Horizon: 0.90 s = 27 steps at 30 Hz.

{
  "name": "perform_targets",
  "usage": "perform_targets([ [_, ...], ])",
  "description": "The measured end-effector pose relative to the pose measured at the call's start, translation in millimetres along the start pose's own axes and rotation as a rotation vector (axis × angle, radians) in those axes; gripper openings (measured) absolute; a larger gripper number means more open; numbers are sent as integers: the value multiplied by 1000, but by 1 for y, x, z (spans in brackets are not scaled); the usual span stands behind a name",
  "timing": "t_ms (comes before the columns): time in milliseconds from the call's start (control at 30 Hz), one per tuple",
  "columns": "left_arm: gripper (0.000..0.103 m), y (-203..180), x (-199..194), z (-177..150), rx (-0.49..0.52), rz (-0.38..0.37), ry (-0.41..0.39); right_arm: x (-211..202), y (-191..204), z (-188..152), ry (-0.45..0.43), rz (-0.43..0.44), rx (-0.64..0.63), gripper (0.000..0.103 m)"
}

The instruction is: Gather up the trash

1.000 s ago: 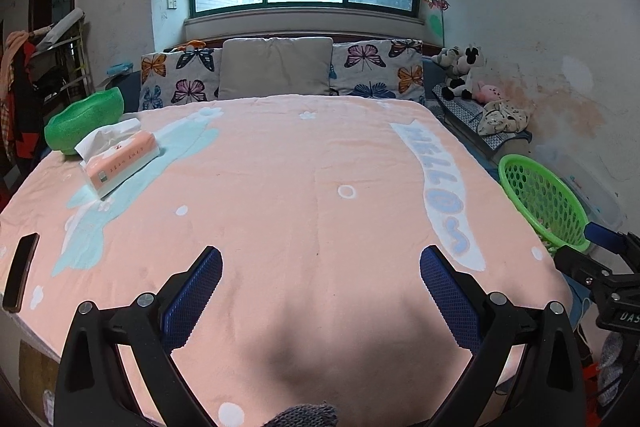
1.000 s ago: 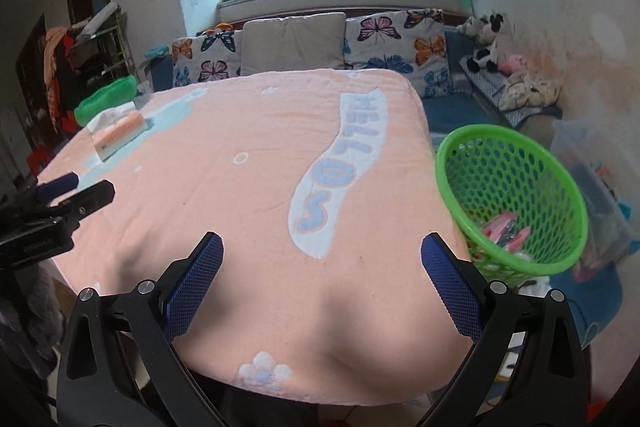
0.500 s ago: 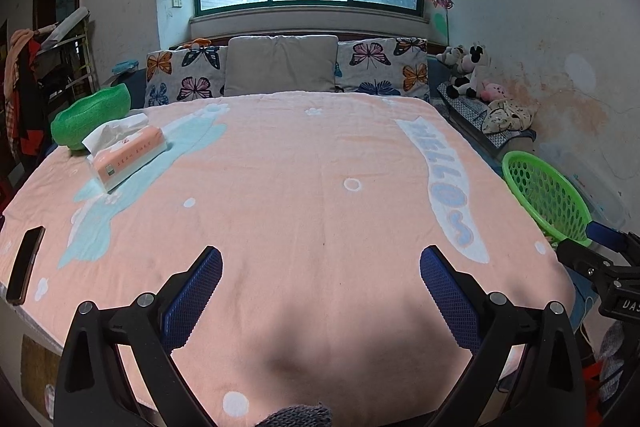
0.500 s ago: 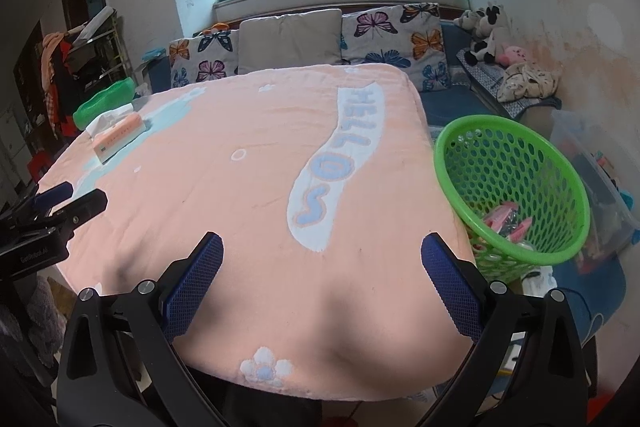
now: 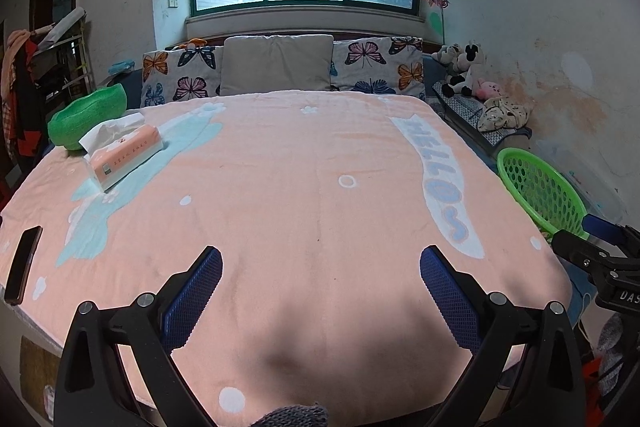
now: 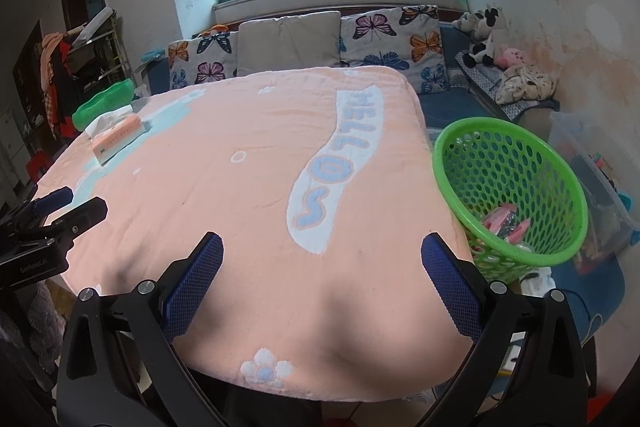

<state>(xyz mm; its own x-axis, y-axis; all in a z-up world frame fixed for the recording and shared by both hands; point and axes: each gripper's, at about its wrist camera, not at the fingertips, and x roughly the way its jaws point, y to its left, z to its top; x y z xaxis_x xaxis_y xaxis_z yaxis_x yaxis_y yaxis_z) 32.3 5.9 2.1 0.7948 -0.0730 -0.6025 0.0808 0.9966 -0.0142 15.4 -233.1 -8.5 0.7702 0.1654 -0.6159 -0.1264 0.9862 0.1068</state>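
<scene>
A green perforated basket (image 6: pixel 508 187) stands off the table's right edge, with pink wrappers and other small trash (image 6: pixel 506 225) lying in its bottom. In the left wrist view only the basket's (image 5: pixel 538 189) rim and wall show. My left gripper (image 5: pixel 320 293) hangs open over the near edge of the peach cloth (image 5: pixel 304 187), nothing between its blue pads. My right gripper (image 6: pixel 320 291) is open too, near the table's front right corner, left of the basket. Each gripper shows at the side of the other's view: right gripper (image 5: pixel 592 243), left gripper (image 6: pixel 56 211).
A pink tissue box (image 5: pixel 124 151) and a green bowl (image 5: pixel 86 117) sit at the table's far left. A dark phone (image 5: pixel 22 269) lies at the left edge. Cushions (image 5: pixel 278 65) line the back, soft toys (image 5: pixel 464 67) at the right, a clear plastic bin (image 6: pixel 592 163) beyond the basket.
Both grippers have drawn back and risen a little, so more of the table and its near edge show. Both stay open. Nothing on the table has moved.
</scene>
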Motion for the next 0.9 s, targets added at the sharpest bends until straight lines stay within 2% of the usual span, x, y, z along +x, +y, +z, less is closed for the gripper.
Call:
perform_targets([
  [900, 96, -3, 4, -3, 10, -1, 16, 4, 0, -2, 9, 8, 11, 99],
])
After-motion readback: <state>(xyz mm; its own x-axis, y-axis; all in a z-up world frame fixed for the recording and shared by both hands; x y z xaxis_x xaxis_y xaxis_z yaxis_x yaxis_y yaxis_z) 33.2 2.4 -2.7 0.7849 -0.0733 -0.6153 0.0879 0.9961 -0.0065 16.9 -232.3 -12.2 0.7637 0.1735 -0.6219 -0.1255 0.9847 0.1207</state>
